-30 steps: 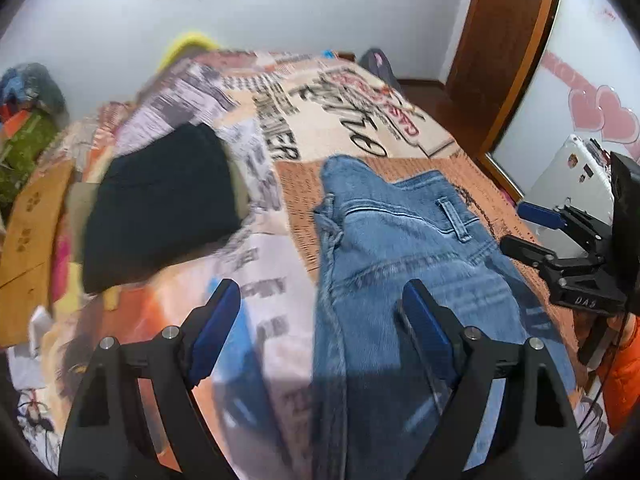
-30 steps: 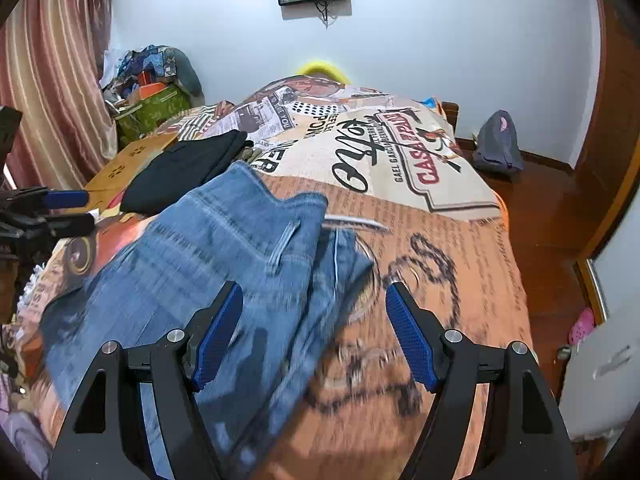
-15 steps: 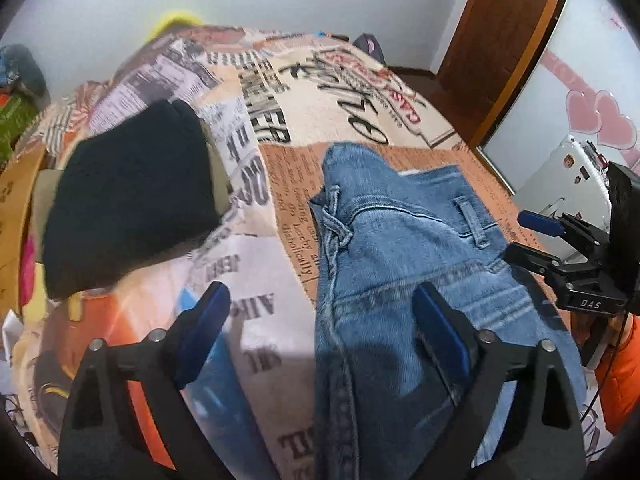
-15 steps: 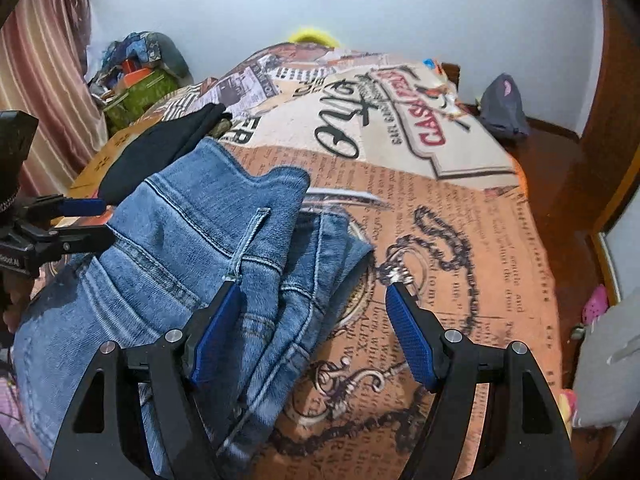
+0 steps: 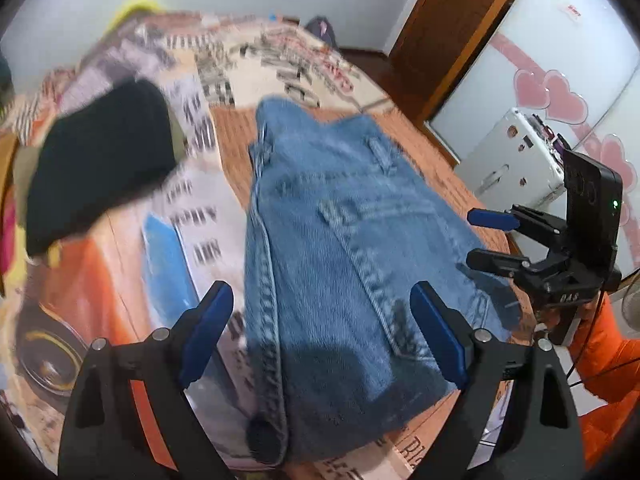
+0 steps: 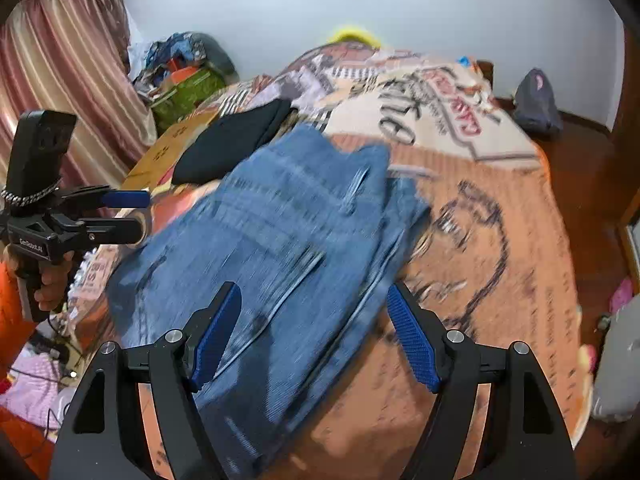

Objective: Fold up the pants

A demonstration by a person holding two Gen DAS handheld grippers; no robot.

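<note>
Folded blue jeans (image 5: 344, 264) lie on the printed bedspread (image 5: 248, 76); they also show in the right wrist view (image 6: 280, 248). My left gripper (image 5: 324, 332) is open and empty, held above the near edge of the jeans. My right gripper (image 6: 316, 336) is open and empty, above the jeans' right edge. Each gripper shows in the other's view, the right one (image 5: 492, 240) at the jeans' right side, the left one (image 6: 124, 216) at their left side.
A folded black garment (image 5: 100, 156) lies on the bed left of the jeans. A white appliance (image 5: 516, 160) and a wooden door (image 5: 444, 28) stand to the right. A curtain (image 6: 68, 92), a clutter pile (image 6: 188, 76) and a dark bag (image 6: 536, 100) lie around the bed.
Both grippers have pulled back and lifted a little from the jeans, staying open. The jeans lie in the same folded shape.
</note>
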